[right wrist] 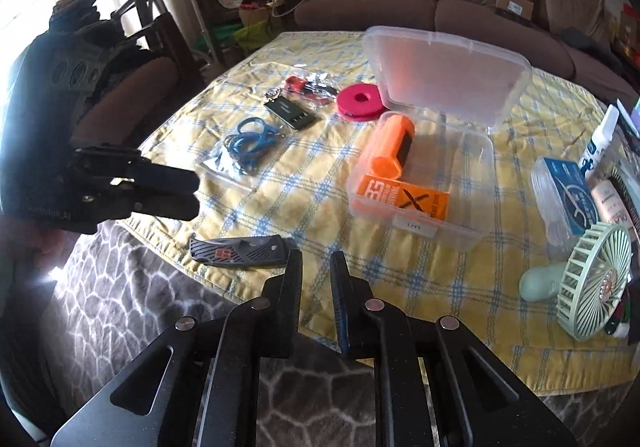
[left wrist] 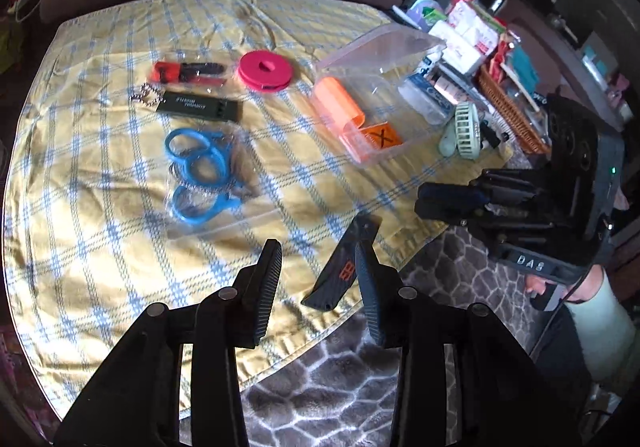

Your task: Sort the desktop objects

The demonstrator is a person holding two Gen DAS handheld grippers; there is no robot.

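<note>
While the folding knife [right wrist: 242, 247] lies at the cloth's near edge, left of the clear box [right wrist: 424, 183], both the left gripper [left wrist: 318, 267] and right gripper [right wrist: 316, 267] hover released, holding nothing.

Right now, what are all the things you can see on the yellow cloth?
folding knife: one, black with orange mark, near cloth edge
clear box: one, lid open, middle right
orange cylinder: one, inside the box
orange card: one, inside the box
pink spool: one, left of the box
dark green tag: one, on a bead chain
bagged blue rings: one bag
bagged red-black tool: one, far side
green fan: one, right edge
left hand-held gripper: black, open
right hand-held gripper: black, slightly open
</note>
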